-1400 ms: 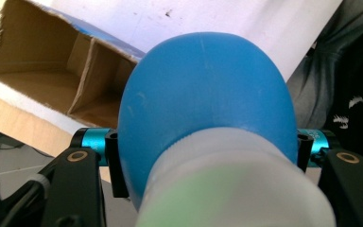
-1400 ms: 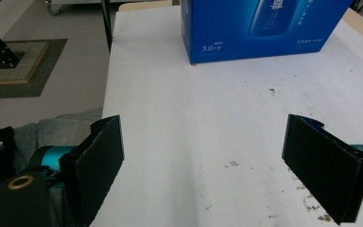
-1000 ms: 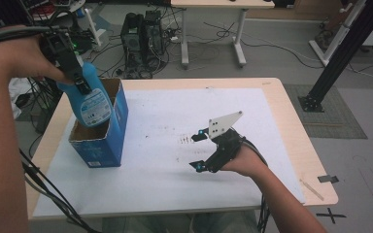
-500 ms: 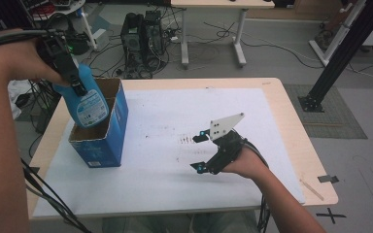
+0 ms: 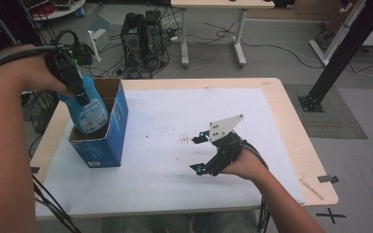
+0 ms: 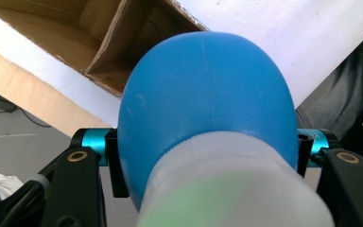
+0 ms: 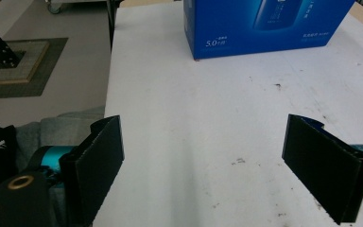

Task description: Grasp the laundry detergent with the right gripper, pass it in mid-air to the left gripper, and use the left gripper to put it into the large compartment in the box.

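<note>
A blue bottle (image 5: 88,112) with a white label hangs partly inside an open blue cardboard box (image 5: 114,130) at the table's left side. My left gripper (image 5: 73,77) is shut on the bottle's upper part. In the left gripper view the blue bottle (image 6: 203,90) bulges between both jaws, its pale cap end nearest the camera, with the box's (image 6: 108,42) brown inside below it. My right gripper (image 5: 200,154) rests open on the white table cover near the middle. The right gripper (image 7: 203,165) has nothing between its jaws.
The blue box (image 7: 264,26) stands ahead of the right gripper. A white cover (image 5: 175,121) lies over the wooden table (image 5: 291,121), with small dark marks near the middle. Computer towers (image 5: 143,34), cables and another table's legs stand on the floor beyond.
The left gripper has lowered the blue bottle further into the box. The right gripper has stayed in place, open.
</note>
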Tool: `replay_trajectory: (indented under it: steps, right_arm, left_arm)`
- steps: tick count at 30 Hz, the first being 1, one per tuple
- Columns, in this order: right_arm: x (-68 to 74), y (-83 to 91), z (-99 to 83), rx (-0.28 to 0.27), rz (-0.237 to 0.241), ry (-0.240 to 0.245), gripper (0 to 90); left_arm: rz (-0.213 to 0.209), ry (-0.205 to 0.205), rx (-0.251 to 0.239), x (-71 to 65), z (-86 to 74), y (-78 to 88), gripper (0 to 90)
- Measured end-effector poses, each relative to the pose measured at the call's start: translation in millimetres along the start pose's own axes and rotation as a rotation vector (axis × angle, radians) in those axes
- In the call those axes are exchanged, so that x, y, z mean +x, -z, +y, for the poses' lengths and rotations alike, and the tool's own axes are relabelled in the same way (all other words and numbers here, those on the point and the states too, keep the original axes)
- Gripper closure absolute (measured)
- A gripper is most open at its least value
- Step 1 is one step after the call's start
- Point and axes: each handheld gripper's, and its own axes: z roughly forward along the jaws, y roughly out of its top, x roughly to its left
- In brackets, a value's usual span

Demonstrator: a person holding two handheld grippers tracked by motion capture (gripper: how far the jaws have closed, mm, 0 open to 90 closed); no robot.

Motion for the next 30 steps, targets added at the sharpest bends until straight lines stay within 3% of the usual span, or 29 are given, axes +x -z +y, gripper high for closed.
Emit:
replay_trajectory:
  steps: [3,5,9,12,14,20,30]
  right_arm:
    - [0.6,1.4,-0.6,0.005,-0.001,-0.003,12.7]
    - [0.8,1.6,-1.4,0.003,-0.002,-0.007,12.7]
    - [1.1,1.9,-2.4,0.007,-0.004,-0.009,12.7]
    - [1.3,1.5,-2.1,0.008,0.002,-0.005,12.7]
    - [1.3,0.5,-2.5,0.001,-0.003,-0.001,12.7]
    - [1.8,0.3,-2.8,0.007,0.002,-0.003,12.7]
    - [2.6,-1.8,-4.4,0.003,0.000,-0.007,12.7]
  left_arm:
    - [-0.001,0.020,-0.015,1.8,-0.2,-7.7,38.3]
    - [-0.005,0.002,-0.001,5.0,0.1,-11.3,38.3]
    - [-0.012,0.009,-0.004,6.8,1.8,-25.2,38.3]
    - [-0.014,-0.024,0.017,9.2,5.2,-39.7,38.3]
    - [-0.018,-0.016,0.009,8.8,6.0,-47.3,38.3]
    - [-0.017,-0.054,0.026,11.0,8.5,-66.7,38.3]
    - [-0.031,-0.072,0.031,13.0,9.3,-90.5,38.3]
